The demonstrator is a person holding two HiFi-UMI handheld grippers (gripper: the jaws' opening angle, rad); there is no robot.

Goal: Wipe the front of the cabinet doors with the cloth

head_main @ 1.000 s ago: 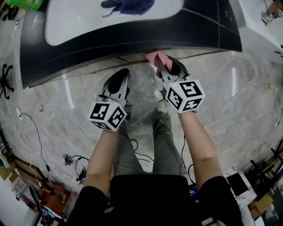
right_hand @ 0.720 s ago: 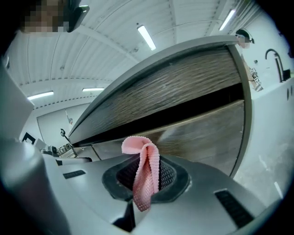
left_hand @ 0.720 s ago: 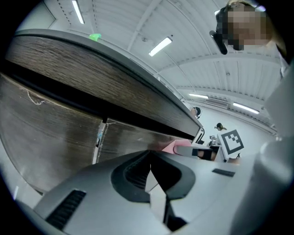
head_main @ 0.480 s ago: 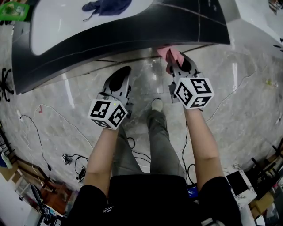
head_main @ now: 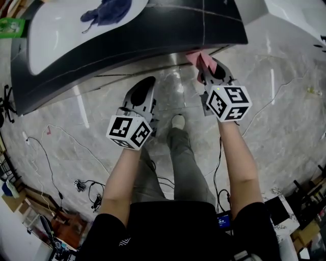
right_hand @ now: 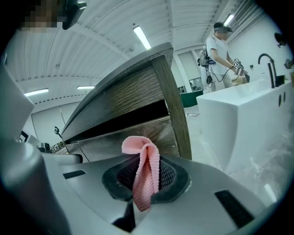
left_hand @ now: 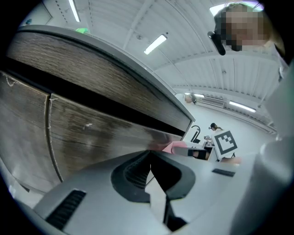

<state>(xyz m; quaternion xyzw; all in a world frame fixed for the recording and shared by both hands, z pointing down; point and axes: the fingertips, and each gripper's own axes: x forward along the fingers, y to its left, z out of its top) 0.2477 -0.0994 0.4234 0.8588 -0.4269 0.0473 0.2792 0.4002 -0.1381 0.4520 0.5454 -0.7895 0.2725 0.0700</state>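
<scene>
Down low at the cabinet, the right tongs are pinching a pink cloth, which stands up out of their grip in a folded loop with one end hanging back toward the camera. From the head view the cloth sits at about 1 o'clock, right at the base of the cabinet front under the dark overhanging edge of the bench, near the cabinet's right end. The left gripper view shows it just beside the wood-grain cabinet doors, though actual contact cannot be made out.

The left tongs are pressed together with nothing between them, pointing at the same doors from about 11 o'clock in the head view, apart from the cabinet front and well left of the cloth.

A blue cloth lies on the white bench top at 11 o'clock. Beyond the cabinet, at 1 o'clock in the right gripper view, a person stands by a white counter
</scene>
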